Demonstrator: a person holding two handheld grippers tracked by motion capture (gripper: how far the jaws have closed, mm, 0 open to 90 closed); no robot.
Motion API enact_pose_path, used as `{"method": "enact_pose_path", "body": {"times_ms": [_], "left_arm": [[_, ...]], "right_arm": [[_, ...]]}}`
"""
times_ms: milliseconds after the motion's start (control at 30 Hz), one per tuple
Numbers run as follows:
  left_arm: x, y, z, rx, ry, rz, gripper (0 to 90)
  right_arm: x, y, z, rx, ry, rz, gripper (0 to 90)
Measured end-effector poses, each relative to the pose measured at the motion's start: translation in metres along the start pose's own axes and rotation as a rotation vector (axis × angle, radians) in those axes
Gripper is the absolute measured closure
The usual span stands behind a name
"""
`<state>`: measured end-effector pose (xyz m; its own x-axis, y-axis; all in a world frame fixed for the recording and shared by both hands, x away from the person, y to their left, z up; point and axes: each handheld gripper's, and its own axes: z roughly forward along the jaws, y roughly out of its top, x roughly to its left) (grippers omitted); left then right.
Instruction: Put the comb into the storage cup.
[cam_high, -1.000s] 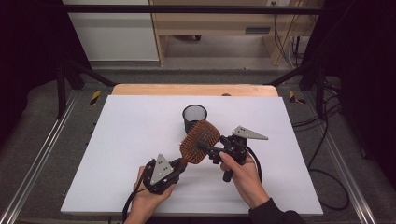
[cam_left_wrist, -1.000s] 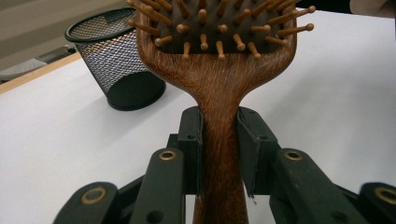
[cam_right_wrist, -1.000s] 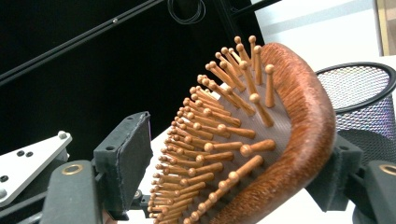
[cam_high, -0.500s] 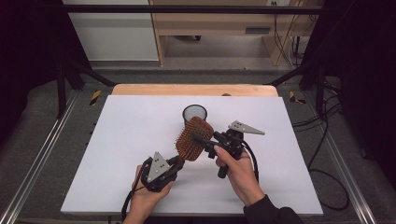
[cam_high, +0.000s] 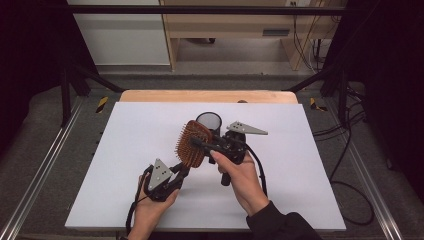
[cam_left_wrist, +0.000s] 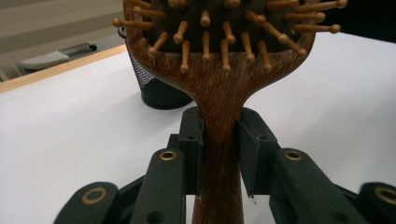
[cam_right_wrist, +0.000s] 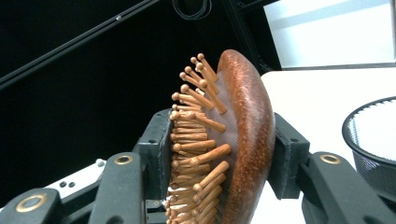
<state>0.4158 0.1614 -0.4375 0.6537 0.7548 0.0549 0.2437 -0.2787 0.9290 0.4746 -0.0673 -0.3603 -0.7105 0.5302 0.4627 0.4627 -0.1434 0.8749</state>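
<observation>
A wooden paddle hairbrush (cam_high: 191, 148) with peg bristles is held above the white tabletop (cam_high: 140, 130). My left gripper (cam_high: 181, 172) is shut on its handle (cam_left_wrist: 219, 140), with one pad on each side, as the left gripper view (cam_left_wrist: 219, 156) shows. My right gripper (cam_high: 201, 145) has just been closing and now clamps the brush head (cam_right_wrist: 245, 126). One pad presses into the bristles and the other sits on the rounded back in the right gripper view (cam_right_wrist: 224, 154). A black mesh cup (cam_high: 209, 121) stands just behind the brush.
The mesh cup (cam_left_wrist: 159, 93) (cam_right_wrist: 373, 144) is upright and close beyond the brush. A wooden strip (cam_high: 200, 96) runs along the table's far edge. Cables (cam_high: 345, 150) lie on the floor at the right. Metal rails (cam_high: 45, 170) flank the table.
My right gripper moved left and up to the brush head and closed on it. The brush head swung left. The left gripper kept its hold on the handle.
</observation>
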Motion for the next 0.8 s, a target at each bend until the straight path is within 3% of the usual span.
{"method": "enact_pose_path", "body": {"times_ms": [333,500,700,800], "left_arm": [[0.01,-0.001,-0.004,-0.052,0.007,-0.054,72.0],[0.016,-0.001,-0.009,-0.077,-0.002,-0.078,70.4],[0.028,-0.002,-0.027,-0.119,0.048,-0.105,49.0],[0.045,-0.005,-0.039,-0.139,0.126,-0.127,37.5]], "right_arm": [[0.013,0.01,0.013,0.013,-0.008,-0.048,52.9],[0.013,0.019,0.017,0.012,-0.014,-0.048,52.9],[0.006,0.04,0.017,-0.013,-0.053,-0.06,52.7],[0.001,0.053,0.018,-0.027,-0.073,-0.066,52.7]]}}
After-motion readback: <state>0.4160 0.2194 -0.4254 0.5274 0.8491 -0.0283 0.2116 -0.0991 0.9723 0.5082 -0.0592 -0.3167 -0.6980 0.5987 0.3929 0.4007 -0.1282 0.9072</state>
